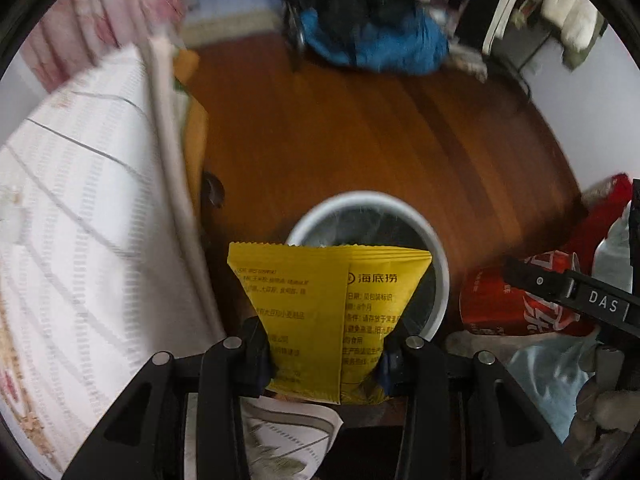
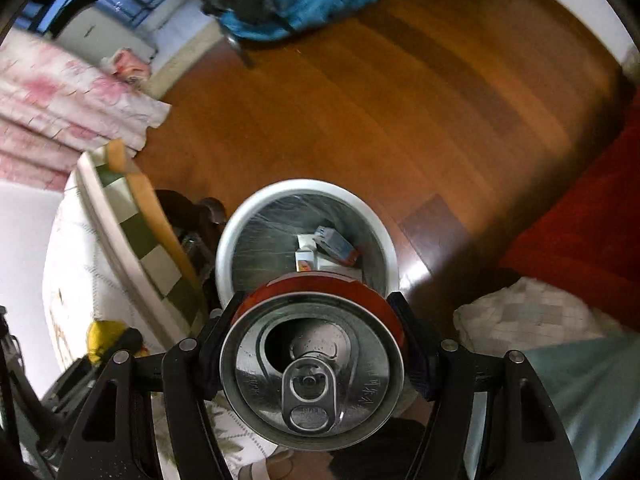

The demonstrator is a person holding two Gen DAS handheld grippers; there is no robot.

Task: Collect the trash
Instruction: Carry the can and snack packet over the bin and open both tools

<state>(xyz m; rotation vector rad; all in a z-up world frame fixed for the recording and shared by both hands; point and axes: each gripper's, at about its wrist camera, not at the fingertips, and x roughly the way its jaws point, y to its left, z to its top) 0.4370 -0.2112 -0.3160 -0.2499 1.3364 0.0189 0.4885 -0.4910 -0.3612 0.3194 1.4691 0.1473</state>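
My left gripper (image 1: pixel 326 354) is shut on a yellow snack packet (image 1: pixel 320 312), held upright above and just in front of a white round trash bin (image 1: pixel 438 248) with a clear liner. The red soda can (image 1: pixel 516 304) shows at the right of the left wrist view, clamped by the other gripper's fingers (image 1: pixel 560 286). In the right wrist view my right gripper (image 2: pixel 316 356) is shut on that red soda can (image 2: pixel 312 368), its opened top facing the camera. Beyond the can stands the trash bin (image 2: pixel 384 240), with small cartons (image 2: pixel 328 250) at its bottom.
A bed with a white patterned quilt (image 1: pixel 80 200) runs along the left. Brown wood floor (image 2: pixel 380 112) stretches beyond the bin. A blue and black heap of clothes (image 1: pixel 376 40) lies far back. A red cloth (image 2: pixel 580 220) and a pale cushion (image 2: pixel 540 312) sit at right.
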